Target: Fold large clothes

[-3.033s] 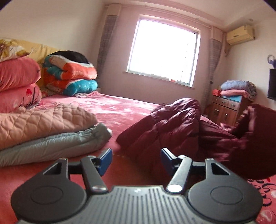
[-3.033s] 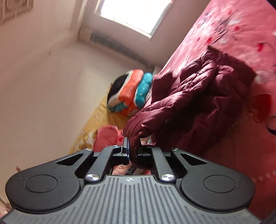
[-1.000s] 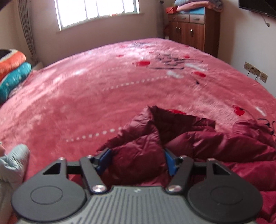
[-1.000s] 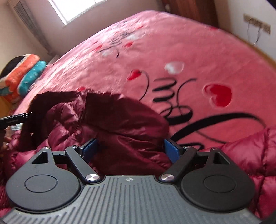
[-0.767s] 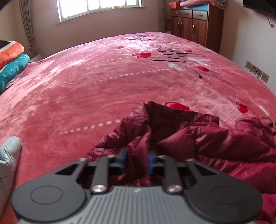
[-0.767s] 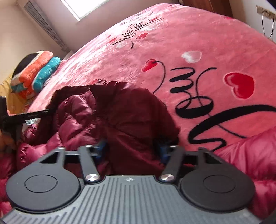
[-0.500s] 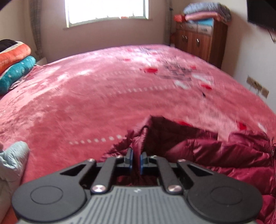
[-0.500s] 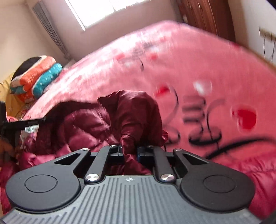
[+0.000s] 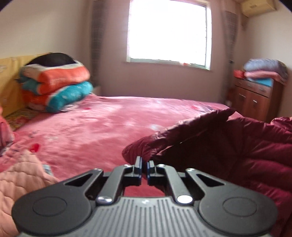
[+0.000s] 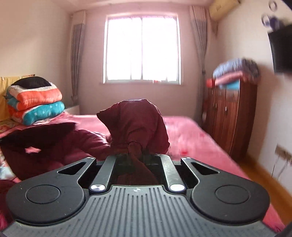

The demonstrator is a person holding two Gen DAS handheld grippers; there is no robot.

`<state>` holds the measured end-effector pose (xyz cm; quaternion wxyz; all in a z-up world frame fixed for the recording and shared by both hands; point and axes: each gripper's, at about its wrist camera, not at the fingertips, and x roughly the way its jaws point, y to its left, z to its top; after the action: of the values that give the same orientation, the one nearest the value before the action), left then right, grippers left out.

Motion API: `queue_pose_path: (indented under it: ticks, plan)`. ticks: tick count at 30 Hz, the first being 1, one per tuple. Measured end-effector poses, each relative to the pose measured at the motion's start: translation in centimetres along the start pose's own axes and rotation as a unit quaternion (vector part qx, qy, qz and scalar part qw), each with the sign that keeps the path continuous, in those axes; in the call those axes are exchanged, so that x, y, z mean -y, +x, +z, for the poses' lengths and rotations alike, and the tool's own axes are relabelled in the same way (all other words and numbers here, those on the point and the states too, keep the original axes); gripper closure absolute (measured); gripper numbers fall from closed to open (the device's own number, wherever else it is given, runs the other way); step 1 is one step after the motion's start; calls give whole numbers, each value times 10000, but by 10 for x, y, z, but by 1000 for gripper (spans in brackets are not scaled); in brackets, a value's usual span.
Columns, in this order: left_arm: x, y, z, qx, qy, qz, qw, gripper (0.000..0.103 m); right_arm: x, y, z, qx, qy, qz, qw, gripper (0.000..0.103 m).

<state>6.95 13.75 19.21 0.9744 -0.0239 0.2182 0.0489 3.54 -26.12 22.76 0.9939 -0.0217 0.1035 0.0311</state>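
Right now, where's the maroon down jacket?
Both wrist views show the maroon down jacket lifted above the pink bedspread, pinched by the left gripper and the right gripper, window straight ahead.

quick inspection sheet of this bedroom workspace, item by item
surface: pink bedspread, mostly bare in the middle
job's things: maroon down jacket lifted off the bed at two pinched spots
clutter: pink quilted garment at the near left; folded blankets stacked by the headboard
grippers: left gripper shut on a jacket edge; right gripper shut on bunched jacket fabric; both jaws have just been closing
cables: thin cord hanging from a wall socket
surroundings: window, wooden cabinet topped with folded bedding, air conditioner
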Motion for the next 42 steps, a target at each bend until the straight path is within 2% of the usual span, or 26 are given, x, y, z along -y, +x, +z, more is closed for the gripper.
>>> queue_pose_path:
  ticks: [5,7,9,10,12,14,16,18,20,23,26,29,32,36,40,41,42]
  plan:
    - [-42,24,-14,-147,-363,372,9985,101,-24,74,-21,-233,84,-19,9997,90]
    - [-54,33,-27,-292,-460,410,9977,100,-37,97,-37,-480,3,-47,9988,83]
    - [-63,41,-39,-425,-515,408,9969,100,-42,114,-50,-752,26,-3,9972,72]
    - [-65,42,-45,-473,-522,406,9967,100,-43,115,-54,-817,20,-26,9967,66]
    - [-71,42,-55,-533,-547,333,9965,99,-43,113,-60,-867,43,-56,9962,26]
    - [-78,37,-62,-567,-639,212,9961,94,-35,103,-63,-916,154,-71,9957,16]
    - [-83,28,-66,-564,-732,99,9957,93,-28,96,-54,-985,359,9,9945,16]
    - [-85,15,-69,-521,-722,52,9960,89,-26,76,-49,-1007,534,219,9932,11]
    - [-87,-3,-75,-464,-714,18,9964,72,-28,55,-45,-1102,644,637,9898,6]
    - [-96,-30,-84,-413,-714,-114,9965,58,-33,20,-44,-1277,684,1680,9751,4]
    - [-105,-53,-102,-520,-684,-285,9959,48,-55,-1,-49,-1622,617,2825,9434,4]
    - [-115,-66,-121,-714,-753,-591,9928,43,-84,-11,-56,-1926,399,3626,9109,4]
    - [-122,-69,-138,-916,-771,-788,9897,37,-115,-8,-65,-2272,40,3591,9052,4]
    - [-123,-58,-158,-1253,-855,-1002,9833,34,-147,-4,-83,-2675,-113,3812,8849,4]
    - [-116,-47,-175,-1476,-1032,-1333,9746,34,-165,-12,-97,-2912,-547,3587,8852,7]
    - [-114,-47,-178,-1507,-1056,-1430,9725,34,-163,-7,-100,-2923,-645,3522,8867,20]
    - [-110,-46,-181,-1526,-1074,-1498,9710,34,-165,-11,-103,-2948,-739,3440,8884,41]
